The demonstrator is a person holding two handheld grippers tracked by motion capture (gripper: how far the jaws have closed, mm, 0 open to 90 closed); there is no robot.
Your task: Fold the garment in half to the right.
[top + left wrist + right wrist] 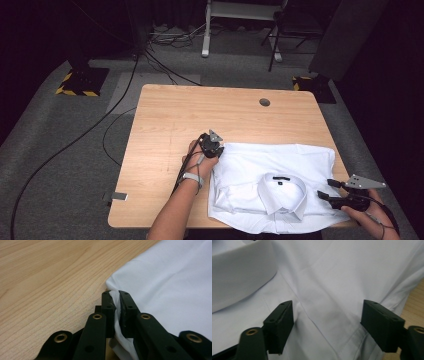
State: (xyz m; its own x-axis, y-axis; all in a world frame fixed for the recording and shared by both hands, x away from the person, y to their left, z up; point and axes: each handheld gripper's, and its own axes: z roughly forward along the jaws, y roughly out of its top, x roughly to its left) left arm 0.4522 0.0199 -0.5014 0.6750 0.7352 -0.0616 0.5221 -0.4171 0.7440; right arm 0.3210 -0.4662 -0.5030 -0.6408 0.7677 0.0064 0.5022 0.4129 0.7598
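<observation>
A white folded shirt [280, 165] lies on the near right part of the wooden table [170, 125], its collar [281, 192] towards the front edge. My left gripper [216, 150] sits at the shirt's far left corner. In the left gripper view the gripper [117, 296] is shut on a pinch of the white shirt [170, 285] at that corner. My right gripper [327, 189] is at the shirt's right side near the collar. In the right gripper view the gripper [328, 315] stands open, jaws wide over the shirt [342, 270] beside the collar [237, 272].
The table has a round cable hole [264, 102] at its far right. Bare wood spreads left and beyond the shirt. Black cables [90, 130] run over the grey floor to the left. A white stand [206, 30] and a chair [295, 30] are behind the table.
</observation>
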